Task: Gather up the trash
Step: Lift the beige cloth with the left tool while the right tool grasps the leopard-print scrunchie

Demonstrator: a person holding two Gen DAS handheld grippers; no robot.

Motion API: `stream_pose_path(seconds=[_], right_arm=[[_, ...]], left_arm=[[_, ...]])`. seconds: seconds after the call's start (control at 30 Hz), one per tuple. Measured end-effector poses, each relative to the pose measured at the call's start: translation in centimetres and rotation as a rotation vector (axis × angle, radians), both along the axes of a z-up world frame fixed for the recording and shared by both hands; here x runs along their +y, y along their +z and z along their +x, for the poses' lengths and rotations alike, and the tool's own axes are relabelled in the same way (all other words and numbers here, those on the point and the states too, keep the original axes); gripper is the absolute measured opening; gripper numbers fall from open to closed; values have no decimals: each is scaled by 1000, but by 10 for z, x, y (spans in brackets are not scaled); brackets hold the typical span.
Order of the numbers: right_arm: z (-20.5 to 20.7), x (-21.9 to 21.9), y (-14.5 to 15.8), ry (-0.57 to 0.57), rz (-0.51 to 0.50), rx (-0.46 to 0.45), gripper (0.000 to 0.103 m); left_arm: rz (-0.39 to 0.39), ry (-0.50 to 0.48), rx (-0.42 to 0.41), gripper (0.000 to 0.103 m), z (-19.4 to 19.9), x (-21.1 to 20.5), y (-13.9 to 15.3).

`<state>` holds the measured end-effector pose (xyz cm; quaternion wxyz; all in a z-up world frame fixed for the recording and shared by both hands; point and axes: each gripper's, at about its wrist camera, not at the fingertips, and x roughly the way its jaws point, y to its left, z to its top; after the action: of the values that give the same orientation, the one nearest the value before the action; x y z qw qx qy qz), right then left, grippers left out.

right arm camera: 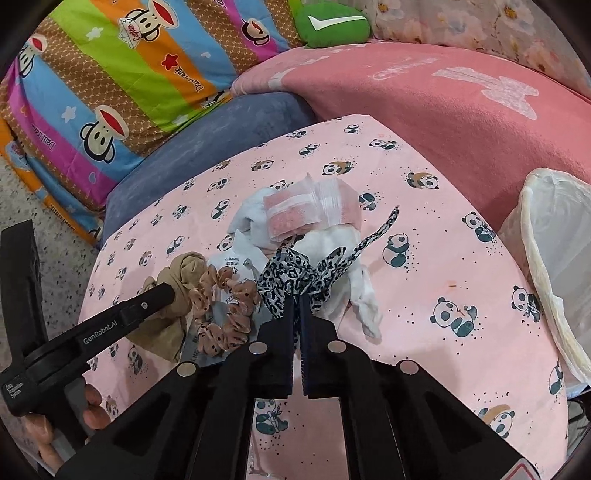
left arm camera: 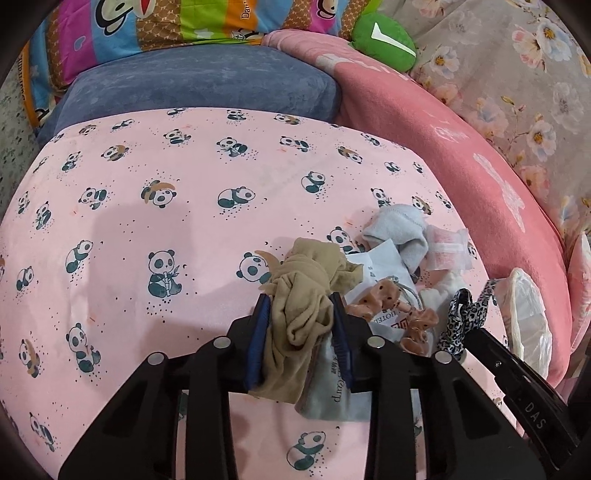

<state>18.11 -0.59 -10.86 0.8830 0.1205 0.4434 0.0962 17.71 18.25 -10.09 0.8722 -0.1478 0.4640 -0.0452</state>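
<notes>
Nearest, the left gripper [left arm camera: 301, 325] has its blue pads on either side of a tan stocking [left arm camera: 303, 291], which is bunched between them and hangs down toward the camera; the jaws are clenched on it. Under the stocking lies a grey pouch [left arm camera: 332, 391] with printed letters, flat on the panda sheet [left arm camera: 147, 229]. From the right wrist view, the right gripper [right arm camera: 297, 306] is pinched nearly closed on a leopard ribbon [right arm camera: 291, 277], whose knot sits right at the fingertips and whose tail runs up and to the right. Fingers of a hand [right arm camera: 94, 406] show at the lower left of that view, around the left tool's handle.

Just beyond both grippers is the rest of the pile. A pink dotted scrunchie [right arm camera: 229, 317] lies between stocking and ribbon, partly on a white paper packet [left arm camera: 380, 266]. Right of the ribbon is a crumpled white cloth [right arm camera: 354, 291]. Behind these sit a pale sock [left arm camera: 399, 229] and a pink-and-white wrapper [right arm camera: 314, 210], touching each other.

At the right edge of the sheet stands a bin lined with a whitish bag [right arm camera: 554, 266], apart from the pile.

Farther back are a blue cushion [left arm camera: 207, 85], a pink blanket [right arm camera: 443, 122], a striped cartoon quilt [right arm camera: 110, 81] and a green pillow [right arm camera: 332, 26].
</notes>
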Motion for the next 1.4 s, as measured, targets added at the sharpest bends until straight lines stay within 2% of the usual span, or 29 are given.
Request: stream_pose_path(seconds=[0.17, 0.47, 0.77, 1.03, 1.4], right_arm=[[-13, -7, 18, -7, 22, -49, 4], [-43, -35, 68, -49, 54, -146, 4], [-78, -79, 110, -97, 73, -235, 4], [-102, -121, 127, -159, 83, -268, 4], [-134, -196, 129, -292, 99, -279, 4]], left_arm=[[-1, 3, -30, 30, -9, -5, 17], [2, -15, -118, 30, -29, -25, 65], [1, -91, -220, 30, -51, -68, 113], [-1, -210, -272, 30, -66, -127, 136], [31, -366, -285, 30, -81, -214, 141]])
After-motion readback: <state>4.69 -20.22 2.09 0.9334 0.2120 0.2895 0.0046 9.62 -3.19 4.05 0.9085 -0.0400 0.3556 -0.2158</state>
